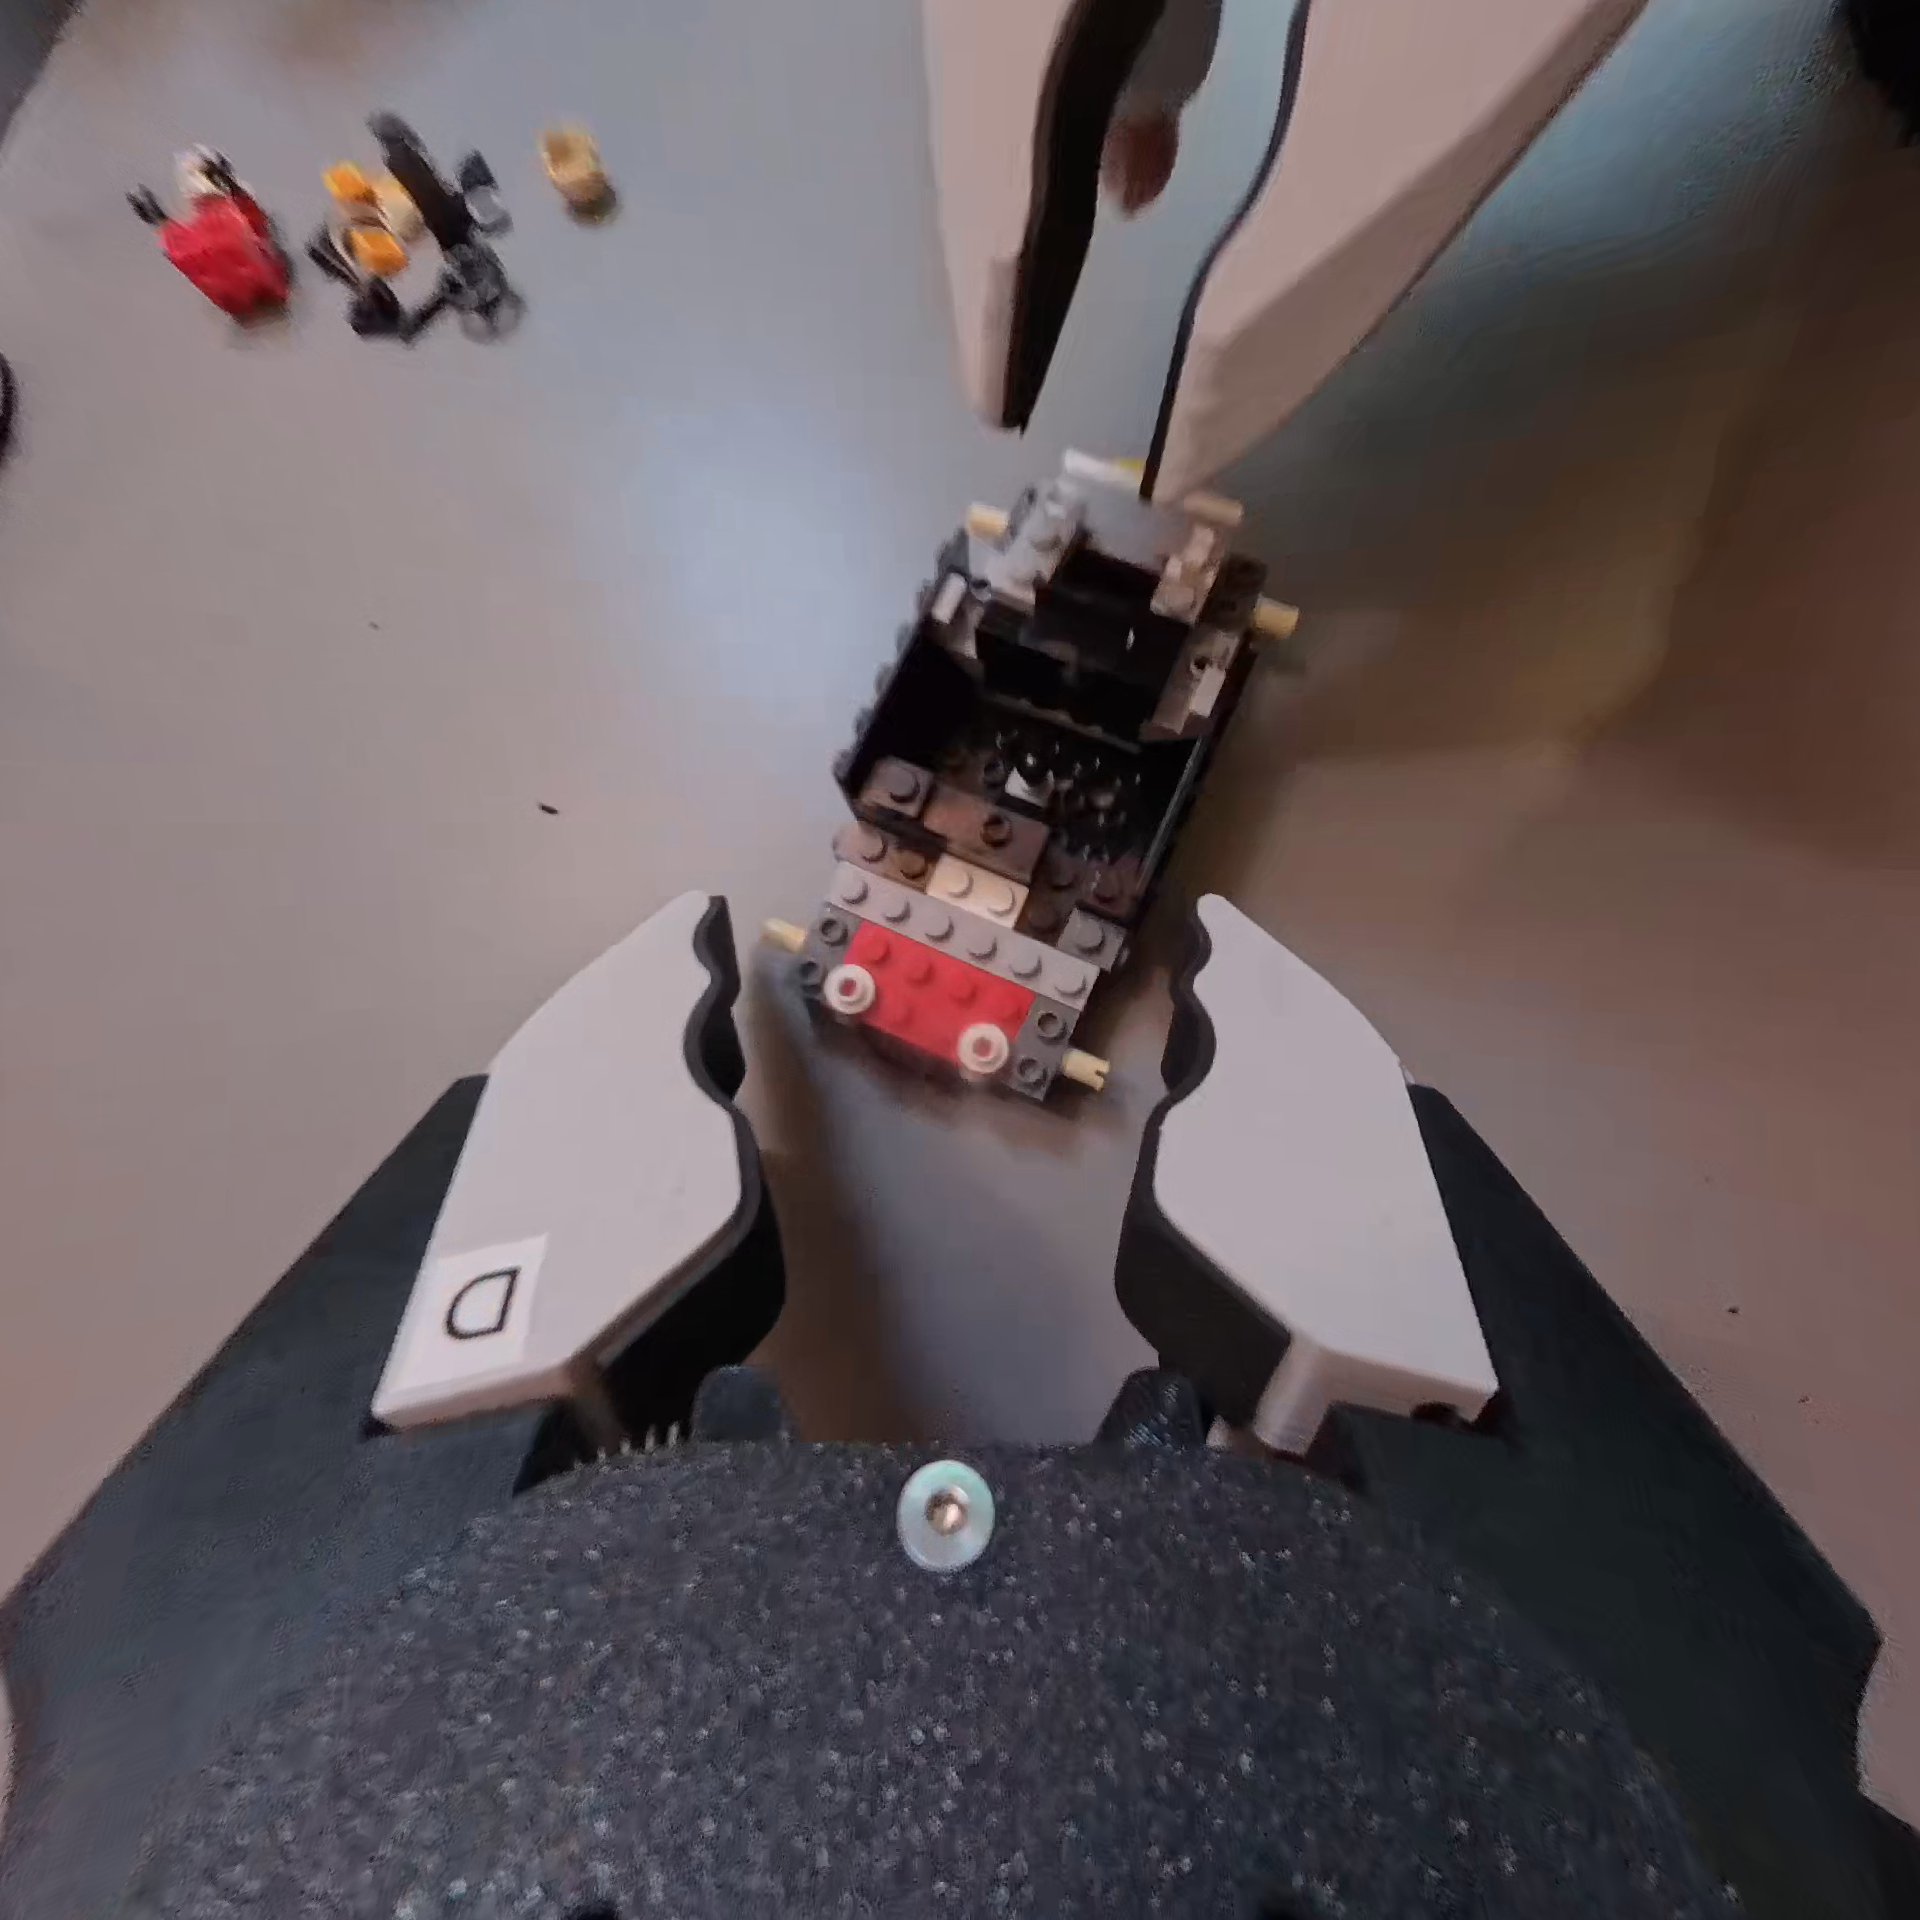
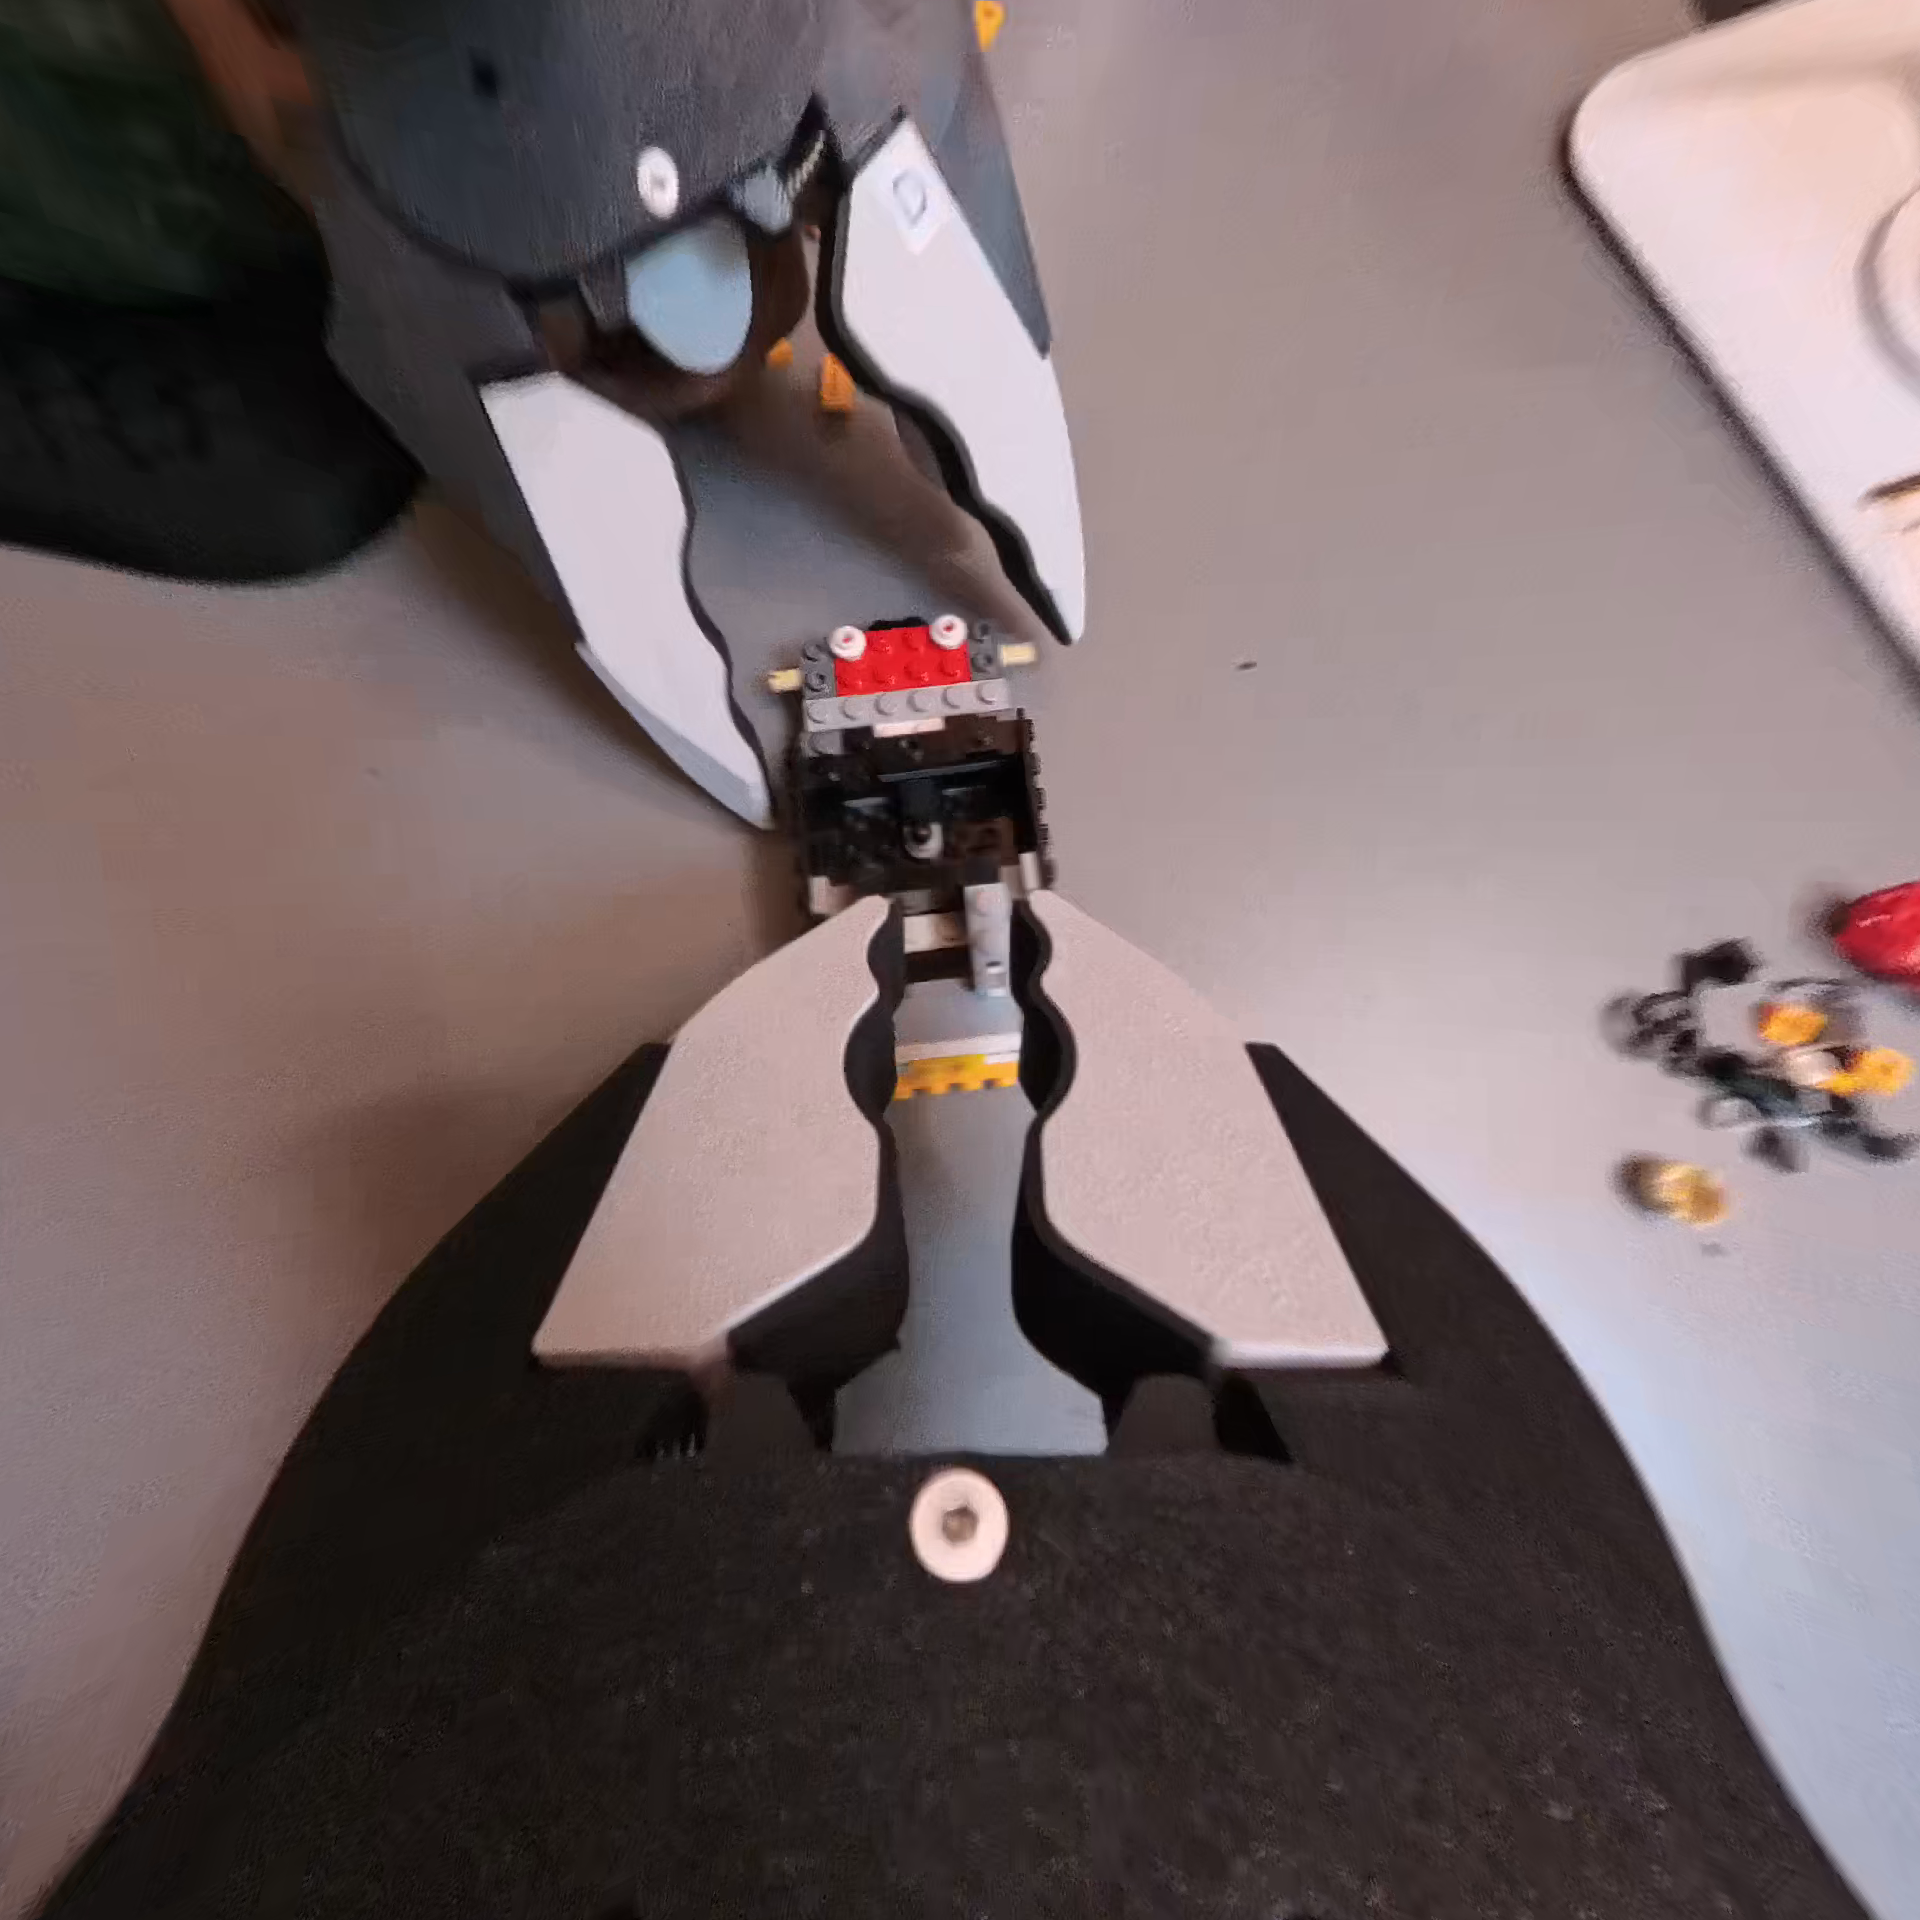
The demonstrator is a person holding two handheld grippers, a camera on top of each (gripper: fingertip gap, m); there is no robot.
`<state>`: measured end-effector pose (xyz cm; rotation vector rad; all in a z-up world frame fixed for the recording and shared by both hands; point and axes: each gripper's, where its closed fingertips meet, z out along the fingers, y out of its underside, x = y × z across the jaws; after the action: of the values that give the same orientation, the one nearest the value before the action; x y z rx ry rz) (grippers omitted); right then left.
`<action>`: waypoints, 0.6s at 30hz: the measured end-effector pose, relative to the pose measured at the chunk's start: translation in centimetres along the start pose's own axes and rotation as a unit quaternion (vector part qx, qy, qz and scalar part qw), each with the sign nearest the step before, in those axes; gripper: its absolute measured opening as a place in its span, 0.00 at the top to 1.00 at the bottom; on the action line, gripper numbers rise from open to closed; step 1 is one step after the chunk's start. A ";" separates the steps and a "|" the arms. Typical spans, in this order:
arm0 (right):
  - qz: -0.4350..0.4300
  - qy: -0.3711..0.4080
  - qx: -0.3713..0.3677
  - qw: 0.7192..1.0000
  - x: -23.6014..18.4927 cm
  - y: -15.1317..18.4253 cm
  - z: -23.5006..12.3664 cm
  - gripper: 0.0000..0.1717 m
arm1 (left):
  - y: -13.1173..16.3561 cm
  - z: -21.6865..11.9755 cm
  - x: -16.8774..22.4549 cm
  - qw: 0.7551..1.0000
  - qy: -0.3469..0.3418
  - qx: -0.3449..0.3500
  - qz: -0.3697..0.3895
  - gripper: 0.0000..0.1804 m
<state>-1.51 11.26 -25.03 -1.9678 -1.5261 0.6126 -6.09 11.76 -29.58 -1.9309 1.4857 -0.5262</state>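
Left tongs: jaws stand wide, one finger on each side of the red-and-grey end of the brick-built model, low in the centre of the left wrist view. A strip of counter shows between each pad and the bricks, so nothing is clamped.
Right tongs: jaws narrow, closed around the model's other end in the centre of the right wrist view. The black pads sit against the sides of the grey, white and yellow bricks there.
Brick-built model: a small, mostly black open-topped vehicle body with tan axle pins at its corners. It lies on the counter, just right of centre in the left wrist view and centre frame in the right wrist view, stretched between the two tongs.
Loose pieces: a blurred scatter of black, orange and white parts, upper left of the left wrist view, well apart from the model.
Red piece: just left of that scatter.
Tan piece: just right of the scatter.
White object: rounded pale edge in the upper right corner of the right wrist view; what it is cannot be told.
Counter: plain grey surface.
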 end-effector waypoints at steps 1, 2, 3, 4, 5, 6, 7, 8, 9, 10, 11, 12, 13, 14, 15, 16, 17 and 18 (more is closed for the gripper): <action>0.031 -0.020 -0.001 0.999 -0.5 0.0 0.0 0.90 | -0.1 0.1 0.5 1.000 0.003 0.002 0.001 0.59; 0.055 -0.033 -0.001 0.998 -0.9 0.0 0.0 0.90 | -0.2 -0.1 1.0 1.000 0.006 -0.003 0.005 0.62; 0.072 -0.039 -0.001 0.997 -1.2 0.2 0.1 0.90 | 0.1 -0.2 1.2 1.000 -0.005 -0.016 0.013 0.63; 0.087 -0.041 -0.002 0.995 -1.4 0.4 0.1 0.90 | 0.1 -0.4 1.6 0.999 -0.010 -0.021 0.023 0.64; 0.101 -0.043 -0.002 0.994 -1.7 0.7 0.2 0.90 | 0.2 -0.6 2.1 0.999 -0.013 -0.029 0.030 0.65; 0.115 -0.044 -0.003 0.992 -1.9 0.9 0.2 0.90 | 0.3 -0.8 2.7 0.999 -0.011 -0.035 0.037 0.66; 0.127 -0.045 -0.005 0.991 -2.2 1.1 0.3 0.90 | 0.3 -0.9 3.2 0.998 -0.012 -0.036 0.043 0.66; 0.137 -0.042 -0.008 0.990 -2.3 1.4 0.3 0.90 | 0.4 -1.0 3.7 0.998 -0.009 -0.036 0.048 0.66; 0.144 -0.039 -0.010 0.989 -2.4 1.5 0.4 0.90 | 0.4 -1.0 4.1 0.998 -0.003 -0.035 0.050 0.67; 0.151 -0.040 -0.013 0.988 -2.5 1.6 0.4 0.90 | 0.4 -1.0 4.4 0.998 0.000 -0.035 0.051 0.67; 0.158 -0.039 -0.015 0.986 -2.5 1.6 0.4 0.90 | 0.3 -1.0 4.5 0.998 -0.001 -0.035 0.053 0.67; 0.166 -0.039 -0.018 0.985 -2.5 1.7 0.5 0.90 | 0.3 -1.0 4.5 0.998 -0.003 -0.036 0.052 0.67; 0.174 -0.040 -0.021 0.984 -2.5 1.7 0.5 0.91 | 0.3 -1.0 4.5 0.998 -0.003 -0.036 0.051 0.67; 0.184 -0.044 -0.020 0.982 -2.5 1.5 0.6 0.91 | 0.3 -1.0 4.5 0.998 -0.001 -0.034 0.049 0.68; 0.197 -0.053 -0.017 0.979 -2.6 1.3 0.7 0.91 | 0.3 -1.1 4.6 0.998 0.000 -0.032 0.047 0.68; 0.212 -0.064 -0.015 0.975 -2.8 1.1 0.8 0.91 | 0.3 -1.1 4.6 0.999 0.000 -0.030 0.045 0.68; 0.225 -0.070 -0.013 0.972 -2.8 0.8 0.9 0.91 | 0.3 -1.1 4.6 0.999 0.000 -0.029 0.042 0.68; 0.233 -0.066 -0.015 0.970 -2.5 0.8 1.1 0.91 | 0.3 -1.1 4.6 0.999 0.000 -0.029 0.039 0.68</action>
<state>-2.28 8.85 -26.31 -2.3694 -1.1472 0.9317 -5.70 7.02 -29.29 -1.9079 1.5854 -0.4522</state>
